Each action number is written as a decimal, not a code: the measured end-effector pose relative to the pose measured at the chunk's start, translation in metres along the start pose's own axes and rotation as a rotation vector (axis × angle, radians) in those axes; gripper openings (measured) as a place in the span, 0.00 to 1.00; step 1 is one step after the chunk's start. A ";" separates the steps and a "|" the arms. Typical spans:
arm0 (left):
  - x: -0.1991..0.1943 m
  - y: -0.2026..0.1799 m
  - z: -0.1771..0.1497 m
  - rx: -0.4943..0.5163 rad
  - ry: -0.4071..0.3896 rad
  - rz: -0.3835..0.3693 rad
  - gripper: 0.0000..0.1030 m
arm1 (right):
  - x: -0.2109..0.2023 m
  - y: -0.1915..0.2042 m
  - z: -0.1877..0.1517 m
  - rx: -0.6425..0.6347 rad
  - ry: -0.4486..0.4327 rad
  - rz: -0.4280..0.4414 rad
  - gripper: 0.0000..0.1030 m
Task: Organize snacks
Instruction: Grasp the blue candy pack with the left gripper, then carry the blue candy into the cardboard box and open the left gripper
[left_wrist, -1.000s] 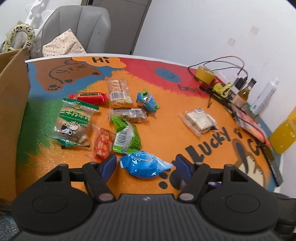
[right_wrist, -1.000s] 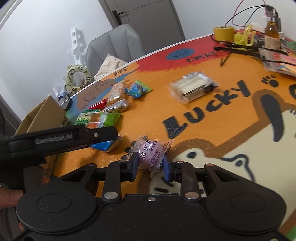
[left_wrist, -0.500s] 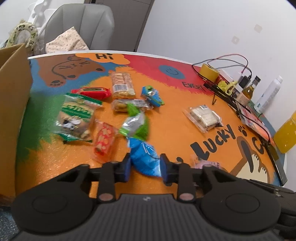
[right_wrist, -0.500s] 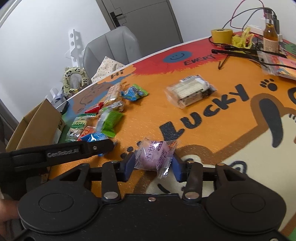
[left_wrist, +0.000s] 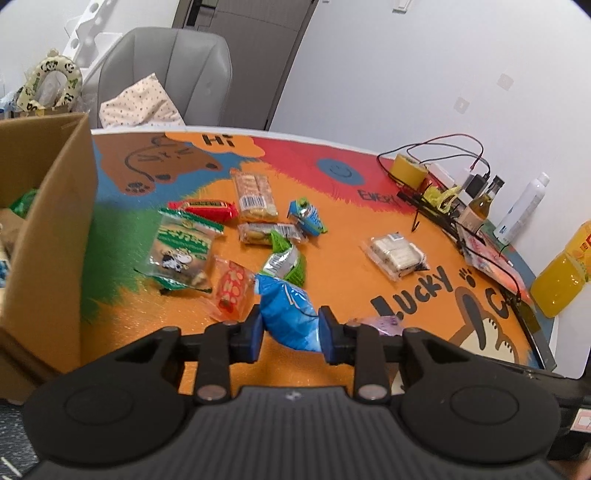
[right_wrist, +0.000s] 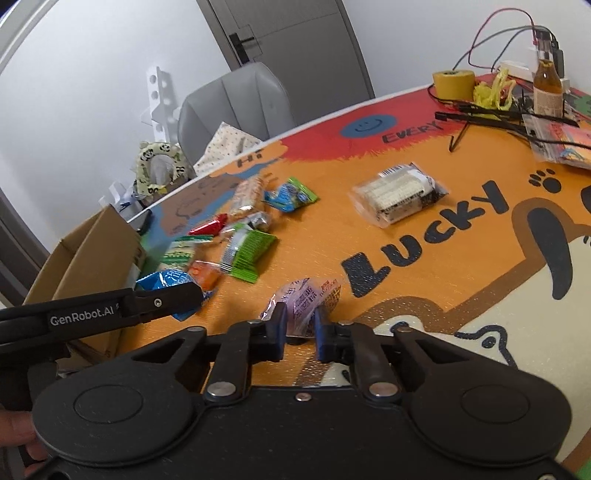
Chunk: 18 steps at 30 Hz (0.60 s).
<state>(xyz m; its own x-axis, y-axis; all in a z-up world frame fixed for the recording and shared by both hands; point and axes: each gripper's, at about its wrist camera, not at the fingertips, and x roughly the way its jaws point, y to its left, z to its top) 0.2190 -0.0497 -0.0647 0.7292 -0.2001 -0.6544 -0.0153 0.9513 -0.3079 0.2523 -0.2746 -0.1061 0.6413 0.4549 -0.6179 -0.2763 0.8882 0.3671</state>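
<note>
Presently, two hand-held grippers over a round table with a bright cartoon-print orange top.

Left gripper: jaws narrowed, blue pads pressing both sides of a crinkled blue foil snack packet, which sits between the fingers near the table's near edge. In the right wrist view the same packet shows behind the left gripper's black finger.

Right gripper: jaws closing, nearly together, on a clear-wrapped purple snack packet; the wrapper bunches between the pads, near the black "LUCKY" lettering.

Loose snacks, mid-table left: green-and-silver foil packet, clear packet of orange-red pieces, green-topped clear bag with a cow print, red foil bar, clear pack of biscuits, small blue-green packet.

Apart, to the right: clear pack of pale wafers.

Open brown cardboard box: far left, beside the table edge.
</note>
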 end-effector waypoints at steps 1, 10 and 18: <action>-0.003 0.000 0.000 -0.001 -0.005 -0.001 0.29 | -0.001 0.001 0.000 0.000 -0.002 0.004 0.02; -0.033 0.006 0.007 0.000 -0.060 0.005 0.29 | -0.016 0.014 0.002 -0.004 -0.044 0.037 0.00; -0.058 0.020 0.018 -0.011 -0.103 0.014 0.29 | -0.030 0.033 0.014 -0.028 -0.096 0.045 0.00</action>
<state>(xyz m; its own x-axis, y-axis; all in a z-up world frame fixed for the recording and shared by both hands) 0.1890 -0.0152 -0.0204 0.7952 -0.1615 -0.5844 -0.0329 0.9509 -0.3076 0.2337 -0.2596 -0.0658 0.6933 0.4872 -0.5311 -0.3252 0.8691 0.3728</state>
